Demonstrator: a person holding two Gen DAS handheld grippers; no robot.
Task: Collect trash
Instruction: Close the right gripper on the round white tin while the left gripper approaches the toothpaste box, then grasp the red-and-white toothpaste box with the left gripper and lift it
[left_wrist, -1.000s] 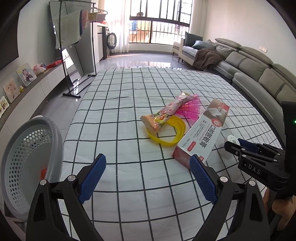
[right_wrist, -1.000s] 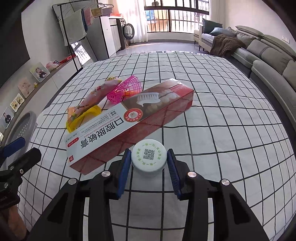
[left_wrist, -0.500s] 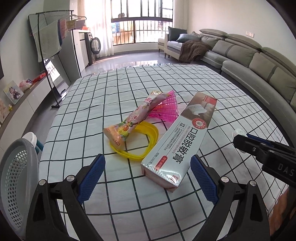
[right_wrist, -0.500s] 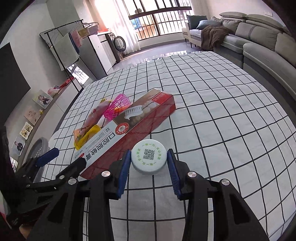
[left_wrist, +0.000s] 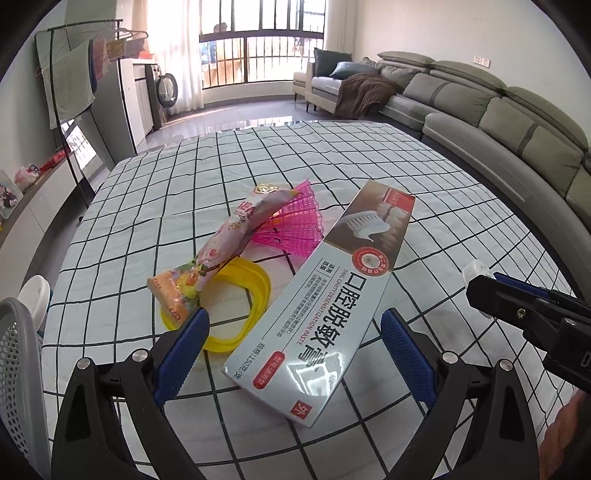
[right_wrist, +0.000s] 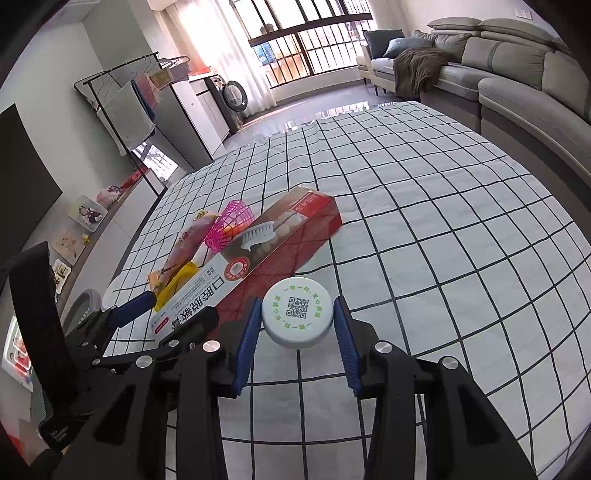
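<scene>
**Between the claws: box waiting, cap gripped**

Ahead of both claws, the checked surface (left_wrist: 332, 155) carries the trash. Largest is the box (left_wrist: 325, 299), lying flat with its near end between the wide-open fingers of the left claw (left_wrist: 295, 354), which holds nothing. Beyond that claw's left finger lie the yellow ring (left_wrist: 255, 295), the wrapper (left_wrist: 221, 251) across it, and the pink basket (left_wrist: 295, 221) farther off. Smallest is the cap (right_wrist: 297, 315), pinched between the pads of the right claw (right_wrist: 298, 343), just right of the box.

Risks, as I judge them: the box is broad and glossy, so a closing grip could slip or skew; the left finger could snag the ring or wrapper; the claws could collide.

Only the left view shows the bin (left_wrist: 18, 369) at the claw's far left; only the right view shows the cap's grip plainly.
</scene>
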